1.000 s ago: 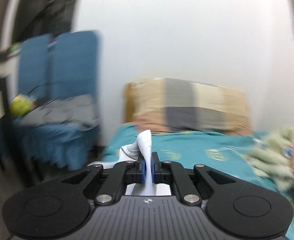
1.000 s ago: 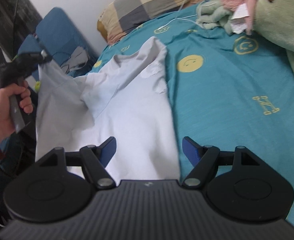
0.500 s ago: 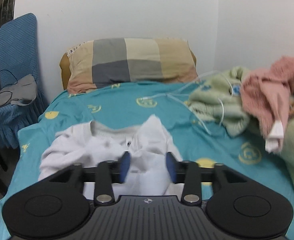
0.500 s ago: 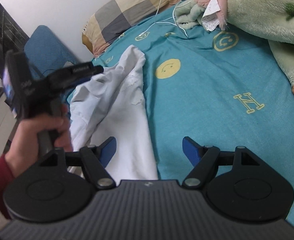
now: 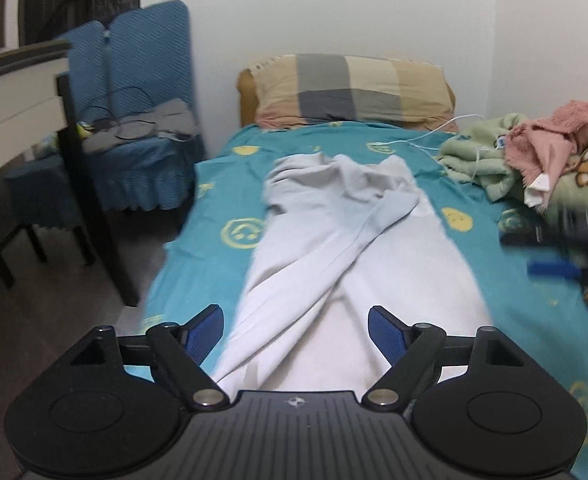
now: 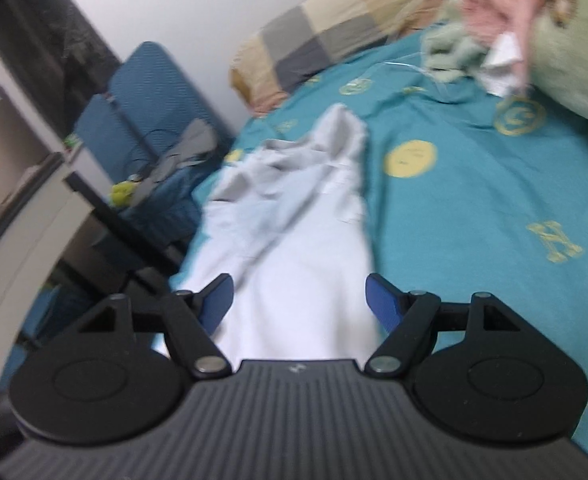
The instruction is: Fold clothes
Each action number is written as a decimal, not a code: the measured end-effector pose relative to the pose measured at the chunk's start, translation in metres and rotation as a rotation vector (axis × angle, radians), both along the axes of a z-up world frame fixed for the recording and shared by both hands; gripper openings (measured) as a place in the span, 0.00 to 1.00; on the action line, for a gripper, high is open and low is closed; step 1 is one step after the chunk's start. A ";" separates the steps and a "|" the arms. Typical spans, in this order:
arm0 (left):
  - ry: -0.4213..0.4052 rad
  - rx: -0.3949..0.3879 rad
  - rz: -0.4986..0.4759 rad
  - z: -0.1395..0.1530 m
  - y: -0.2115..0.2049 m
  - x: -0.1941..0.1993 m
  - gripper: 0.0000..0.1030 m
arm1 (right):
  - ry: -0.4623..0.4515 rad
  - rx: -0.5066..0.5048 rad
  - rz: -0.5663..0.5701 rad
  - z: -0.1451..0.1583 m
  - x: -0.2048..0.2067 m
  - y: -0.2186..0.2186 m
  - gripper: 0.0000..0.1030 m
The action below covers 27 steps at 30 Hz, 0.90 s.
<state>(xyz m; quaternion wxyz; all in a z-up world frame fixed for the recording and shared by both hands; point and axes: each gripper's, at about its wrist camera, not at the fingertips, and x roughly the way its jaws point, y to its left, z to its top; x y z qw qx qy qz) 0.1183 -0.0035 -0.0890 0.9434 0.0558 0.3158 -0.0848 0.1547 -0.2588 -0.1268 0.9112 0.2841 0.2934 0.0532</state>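
While both tools [image 5: 296, 330] [image 6: 300, 298] are hovering spread and empty, the white shirt's [image 5: 354, 248] 12 o'clock bunching is risking a crooked fold.

White shirt [image 5: 358, 248] on teal sheet [image 5: 197, 240] printed with yellow smileys, tan-and-grey checked pillow [image 5: 350, 90], pale green blanket [image 5: 478, 152], pink fleece [image 5: 554, 132], blue chair covers [image 5: 145, 92], blue-padded black grippers.

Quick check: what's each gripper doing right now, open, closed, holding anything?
Left gripper: open, holding nothing, above the white shirt.
Right gripper: open, holding nothing, also over the shirt.
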 end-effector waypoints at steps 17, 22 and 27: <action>0.026 -0.034 -0.067 -0.032 0.017 0.016 0.79 | 0.016 -0.291 0.135 -0.052 0.255 0.053 0.47; 0.058 -0.067 -0.047 -0.034 0.025 0.020 0.79 | 0.001 -0.402 0.056 -0.052 0.250 0.059 0.10; 0.058 -0.057 -0.046 -0.033 0.026 0.019 0.79 | 0.056 -0.308 -0.050 -0.058 0.248 0.032 0.10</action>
